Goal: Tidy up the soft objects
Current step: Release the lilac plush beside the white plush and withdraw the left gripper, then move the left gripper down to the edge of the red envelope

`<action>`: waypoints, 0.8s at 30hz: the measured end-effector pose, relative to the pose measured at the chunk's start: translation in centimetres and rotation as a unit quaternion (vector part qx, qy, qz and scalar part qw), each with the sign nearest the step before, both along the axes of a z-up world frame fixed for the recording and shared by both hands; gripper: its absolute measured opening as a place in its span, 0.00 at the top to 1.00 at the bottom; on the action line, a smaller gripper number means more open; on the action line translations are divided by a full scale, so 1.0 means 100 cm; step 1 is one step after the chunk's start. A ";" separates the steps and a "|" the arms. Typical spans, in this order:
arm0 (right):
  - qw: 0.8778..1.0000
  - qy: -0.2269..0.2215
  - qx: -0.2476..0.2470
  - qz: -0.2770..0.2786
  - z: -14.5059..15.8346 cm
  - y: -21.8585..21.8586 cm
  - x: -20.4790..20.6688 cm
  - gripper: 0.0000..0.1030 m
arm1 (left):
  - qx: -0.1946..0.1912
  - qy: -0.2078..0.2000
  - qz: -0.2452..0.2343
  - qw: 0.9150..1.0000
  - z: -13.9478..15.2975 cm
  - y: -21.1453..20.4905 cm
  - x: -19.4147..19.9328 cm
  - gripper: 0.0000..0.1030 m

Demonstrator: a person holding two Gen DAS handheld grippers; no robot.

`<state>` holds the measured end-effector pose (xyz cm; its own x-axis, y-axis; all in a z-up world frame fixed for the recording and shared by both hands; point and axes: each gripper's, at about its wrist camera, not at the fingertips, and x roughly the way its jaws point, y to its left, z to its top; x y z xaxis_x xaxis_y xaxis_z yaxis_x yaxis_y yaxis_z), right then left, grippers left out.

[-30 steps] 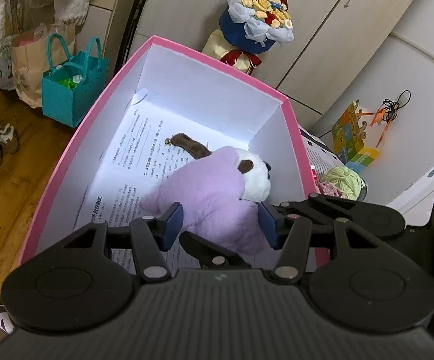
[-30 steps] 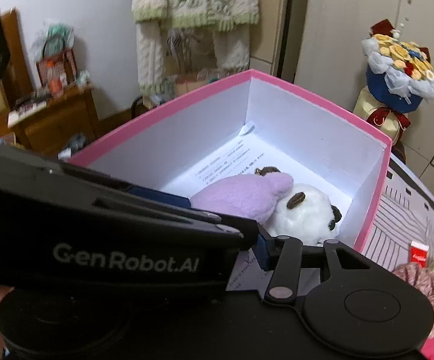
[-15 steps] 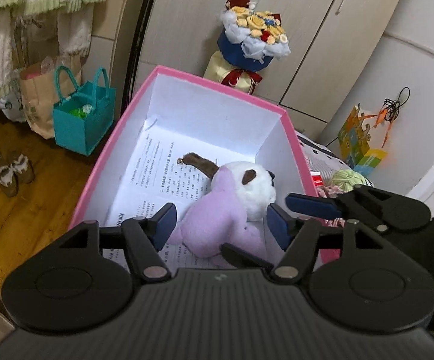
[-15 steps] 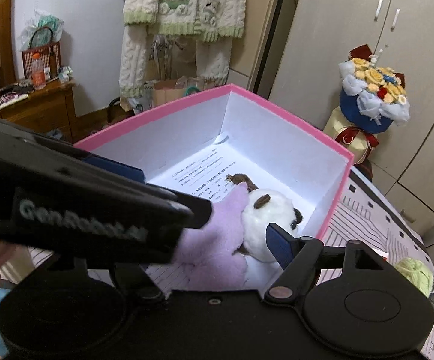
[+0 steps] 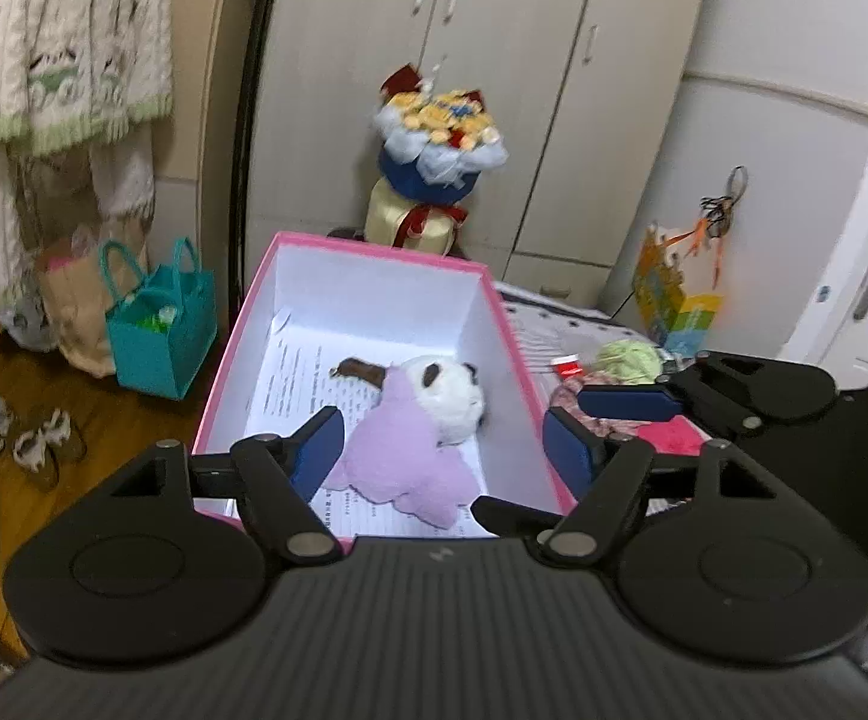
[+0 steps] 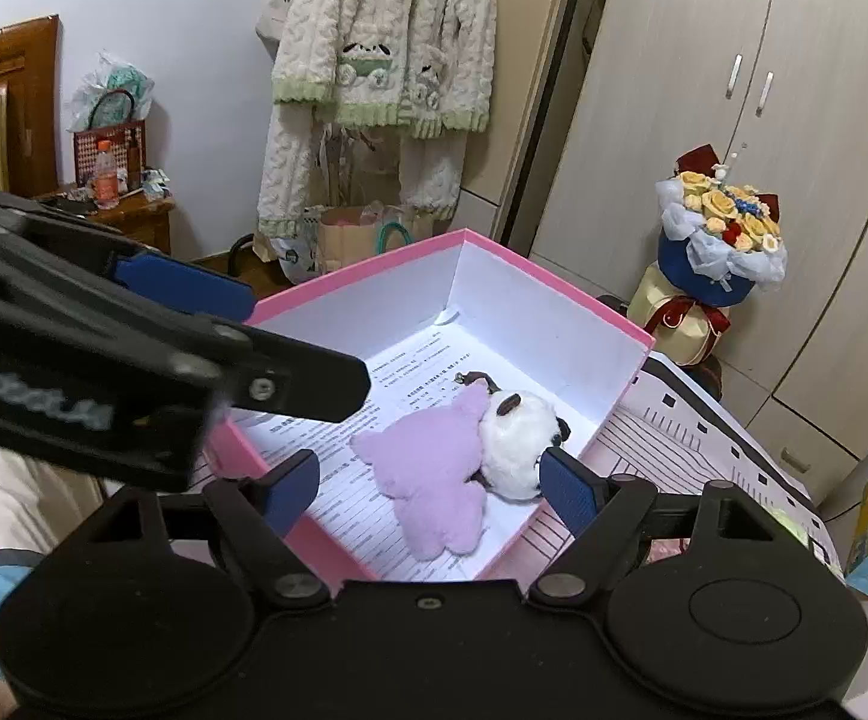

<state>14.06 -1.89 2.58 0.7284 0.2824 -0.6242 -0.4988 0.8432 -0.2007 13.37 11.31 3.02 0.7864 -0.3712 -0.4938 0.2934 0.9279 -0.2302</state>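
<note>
Purple plush toy (image 5: 401, 462) with white panda-like head lying loose on printed paper (image 6: 338, 450) inside pink box (image 5: 374, 249). Left hand-held gripper (image 5: 442, 444) and right hand-held gripper (image 6: 431, 489) both above the box's near end, jaws just opened wide, nothing between them. Green yarn ball (image 5: 628, 357) beside the box.

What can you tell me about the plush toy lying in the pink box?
The plush toy is fluffy, with a lilac body, a white head with dark brown patches, and a brown strap or tail at its top. It lies flat on printed paper inside the pink box, near one white wall. Neither gripper touches it.
</note>
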 end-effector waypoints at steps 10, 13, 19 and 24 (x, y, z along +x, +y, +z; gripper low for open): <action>1.000 -0.028 0.001 0.005 0.023 -0.018 -0.049 0.18 | 0.024 -0.042 -0.034 0.998 0.019 -0.013 -0.051 0.24; 0.999 -0.036 -0.001 0.000 0.027 -0.026 -0.064 0.17 | 0.030 -0.052 -0.039 0.997 0.022 -0.017 -0.063 0.22; 0.998 -0.057 0.012 -0.010 0.026 -0.054 -0.101 0.17 | 0.026 -0.057 -0.054 0.997 0.013 -0.028 -0.085 0.18; 0.996 -0.068 0.030 -0.046 0.020 -0.091 -0.128 0.16 | 0.036 -0.049 -0.079 0.995 0.004 -0.049 -0.091 0.16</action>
<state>1.27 -11.00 4.59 0.8291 0.2443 -0.5029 -0.3910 0.8963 -0.2093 4.23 6.36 3.42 0.7665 -0.4608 -0.4474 0.4554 0.8811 -0.1274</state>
